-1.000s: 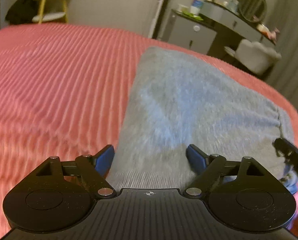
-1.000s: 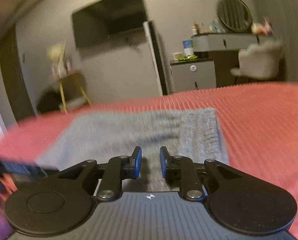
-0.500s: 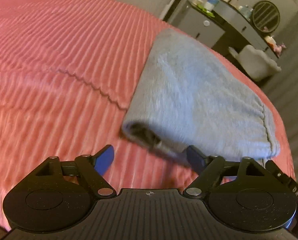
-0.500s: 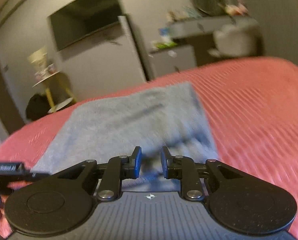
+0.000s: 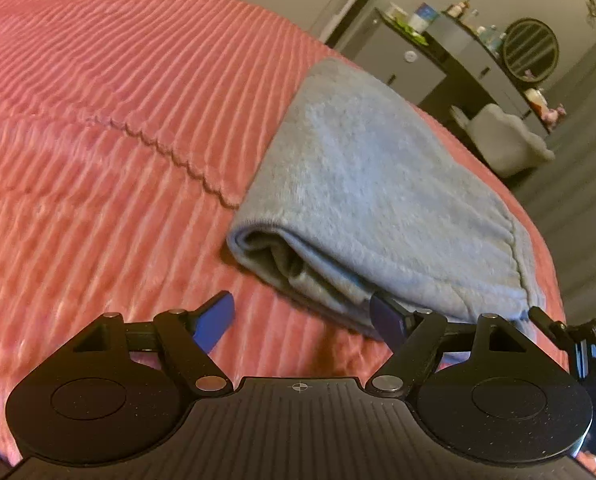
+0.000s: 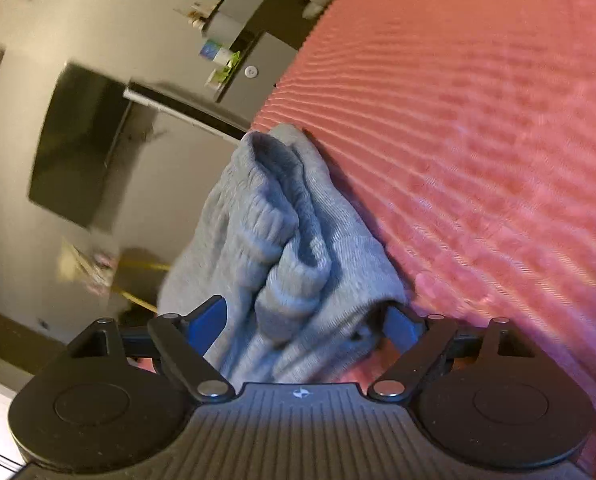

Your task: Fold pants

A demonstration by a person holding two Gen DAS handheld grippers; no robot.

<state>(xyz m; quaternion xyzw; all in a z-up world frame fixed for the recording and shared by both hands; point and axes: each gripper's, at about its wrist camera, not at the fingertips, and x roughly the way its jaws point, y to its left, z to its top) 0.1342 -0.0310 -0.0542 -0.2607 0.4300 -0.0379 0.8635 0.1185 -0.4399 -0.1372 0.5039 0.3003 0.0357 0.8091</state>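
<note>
The grey pants are lying folded into a thick bundle on the pink ribbed bedspread, their layered open end facing the left wrist camera and the gathered waistband at the right edge. In the right wrist view the pants are bunching up between the blue pads of the right gripper, whose jaws have just been opening and are now standing wide, the cloth sitting loose between them. The left gripper is hovering wide just in front of the bundle, its right pad near the fold. Beyond the bed, a dark dresser and a round mirror are showing.
</note>
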